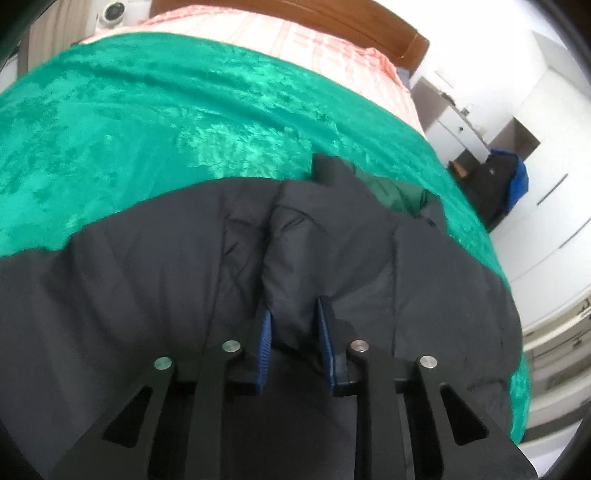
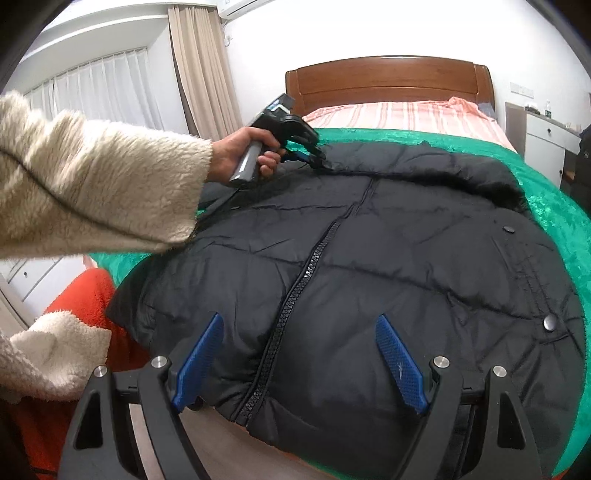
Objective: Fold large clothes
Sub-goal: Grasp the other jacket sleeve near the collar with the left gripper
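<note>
Across a green velvet bedspread (image 2: 546, 206), a black quilted puffer jacket (image 2: 388, 266) lies front-up.
Left gripper (image 1: 294, 328) pinches a jacket fold at twelve o'clock; right gripper (image 2: 301, 354) gapes wide at six, zipper hem between — probably the first fold; next, clamp there.

No text, label, brand, number or sign can be read in either view. The black jacket (image 2: 369, 280) shows only its zipper and plain snap buttons (no lettering on them that can be made out). The white appliance (image 1: 112, 13) at the upper left of the left wrist view carries no legible marking, and the small items at the right edge of both frames are too blurred to read.
</note>
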`<state>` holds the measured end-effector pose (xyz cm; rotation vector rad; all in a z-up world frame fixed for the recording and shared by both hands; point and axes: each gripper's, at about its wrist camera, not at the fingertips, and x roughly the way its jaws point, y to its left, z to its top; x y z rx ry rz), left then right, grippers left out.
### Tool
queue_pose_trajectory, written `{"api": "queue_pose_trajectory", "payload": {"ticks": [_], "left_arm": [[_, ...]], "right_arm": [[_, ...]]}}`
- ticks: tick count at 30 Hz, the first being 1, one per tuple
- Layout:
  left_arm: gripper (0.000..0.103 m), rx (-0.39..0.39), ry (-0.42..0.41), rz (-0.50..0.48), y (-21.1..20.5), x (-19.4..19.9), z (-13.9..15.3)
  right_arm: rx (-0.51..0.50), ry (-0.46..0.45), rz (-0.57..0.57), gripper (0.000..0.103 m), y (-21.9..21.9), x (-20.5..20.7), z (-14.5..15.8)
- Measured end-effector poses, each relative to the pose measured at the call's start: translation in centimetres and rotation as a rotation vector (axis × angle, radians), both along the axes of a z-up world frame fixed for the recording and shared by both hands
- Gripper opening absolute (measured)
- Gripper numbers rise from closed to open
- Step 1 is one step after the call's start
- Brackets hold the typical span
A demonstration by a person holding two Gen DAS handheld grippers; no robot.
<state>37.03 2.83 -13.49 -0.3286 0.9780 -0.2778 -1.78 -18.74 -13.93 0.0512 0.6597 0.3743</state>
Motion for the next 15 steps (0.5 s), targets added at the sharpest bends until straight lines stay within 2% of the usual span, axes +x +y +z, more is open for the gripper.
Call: {"api": "queue_pose_trajectory", "payload": {"ticks": [3,5,7,8,9,11,13,15], "left_arm": [[0.021,-0.034,0.019,-0.016,1.4,-3.1,0.8],[0.023,0.004,0.046,-0.013,1.9,-4.5,0.6],[0.041,0.076,0.066,0.008,2.0,-4.5,0.3],[0.061,0.104,0.066,0.024,2.0,-4.5,0.4],[0.075,0.125,0.058,0.045,2.0,-4.6,0.7],[0.087,0.101,0.03,0.048,2.0,-5.5,1.4],[0.089,0.048,0.009,0.032,2.2,-7.0,2.2],[0.089,0.037,0.007,0.015,2.4,-8.8,2.7]], "right_arm": [[0.011,-0.014,0.002,0.084,-0.1,-0.1,0.2],[0.012,-0.012,0.007,0.084,0.0,-0.1,0.1],[0.012,-0.005,0.013,0.084,0.2,0.0,0.0],[0.009,-0.002,0.017,0.084,0.3,0.0,-0.1],[0.007,-0.004,0.019,0.084,0.4,0.1,0.0],[-0.006,-0.029,0.025,0.084,0.7,-0.3,0.3],[-0.014,-0.051,0.029,0.084,0.8,-0.7,0.7],[-0.026,-0.07,0.027,0.084,0.9,-1.1,0.9]]}}
